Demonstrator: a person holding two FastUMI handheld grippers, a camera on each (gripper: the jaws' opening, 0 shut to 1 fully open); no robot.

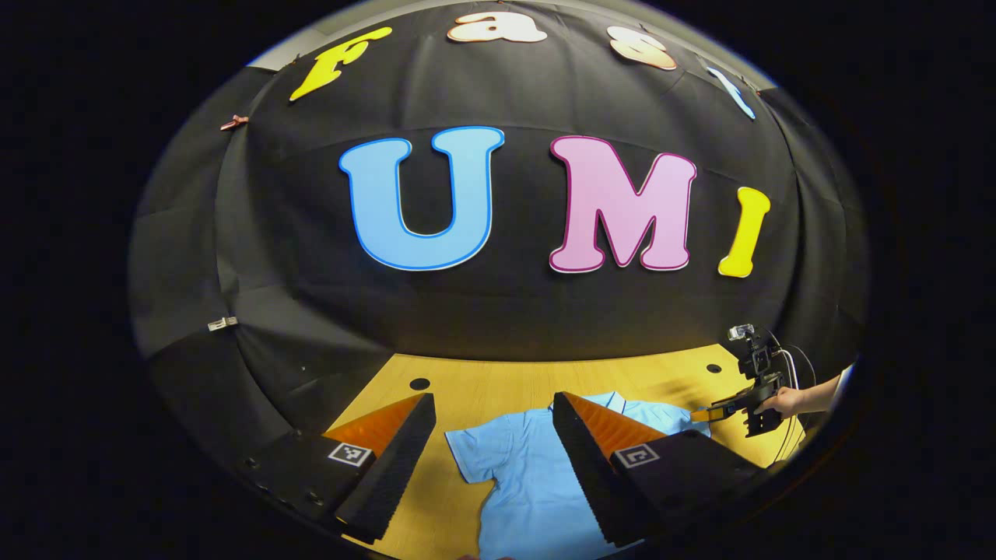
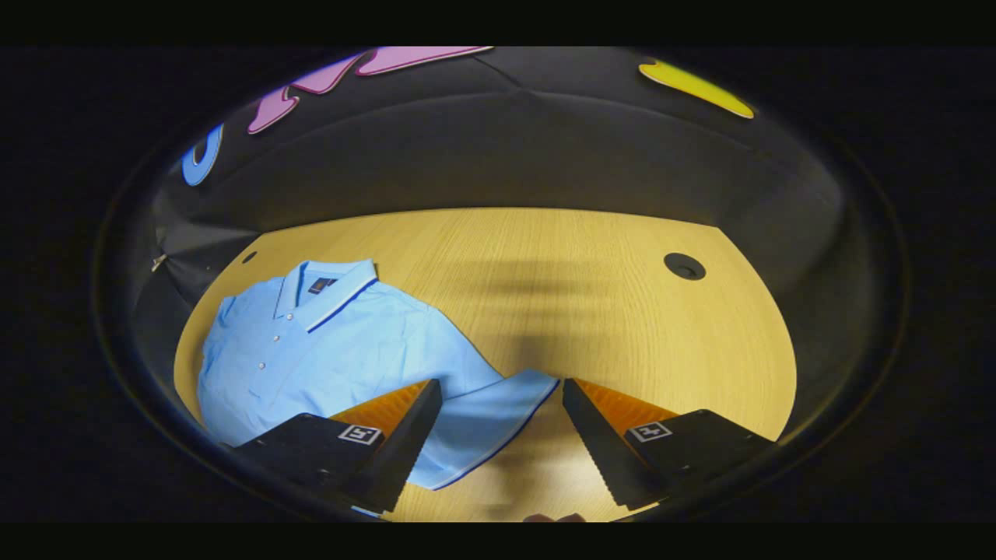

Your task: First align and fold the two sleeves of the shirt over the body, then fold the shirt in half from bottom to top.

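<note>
Wooden table (image 2: 591, 311) in a black-cloth booth, blue shirt (image 2: 327, 342) lying flat on it. Both grippers, left (image 1: 492, 459) and right (image 2: 502, 435), gape wide, holding nothing. Fabric looks light and floppy; I'd pinch each sleeve (image 2: 482, 428) at its hem.

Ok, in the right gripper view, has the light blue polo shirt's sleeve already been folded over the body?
No, the light blue polo shirt lies flat with its sleeve spread out sideways on the wooden table.

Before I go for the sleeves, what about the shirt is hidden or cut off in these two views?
- Shirt hem: cut off at the bottom edge, left gripper view.
- Shirt's lower body, right gripper view: behind the right gripper, one finger over it.
- Collar, left gripper view: mostly behind a finger of the left gripper.
</note>
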